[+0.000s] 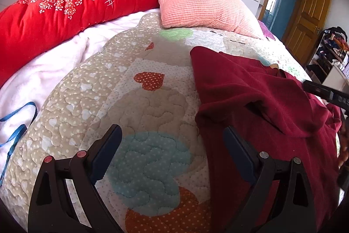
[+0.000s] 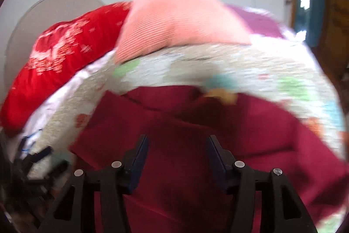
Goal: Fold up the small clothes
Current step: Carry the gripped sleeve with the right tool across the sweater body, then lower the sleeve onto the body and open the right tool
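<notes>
While the dark red garment (image 1: 261, 102) lay rumpled on the heart-patterned quilt (image 1: 139, 106) toward the bed's right side, the left gripper (image 1: 172, 134) hovered over the quilt with its jaws spread wide, its right finger at the garment's left edge and nothing between them. The right gripper (image 2: 177, 141) was over the garment with its jaws parted and gripping nothing, though that view was blurred. At the head edge of the bed sat a pink pillow (image 1: 196, 3) beside a red floral duvet (image 1: 65, 6).
</notes>
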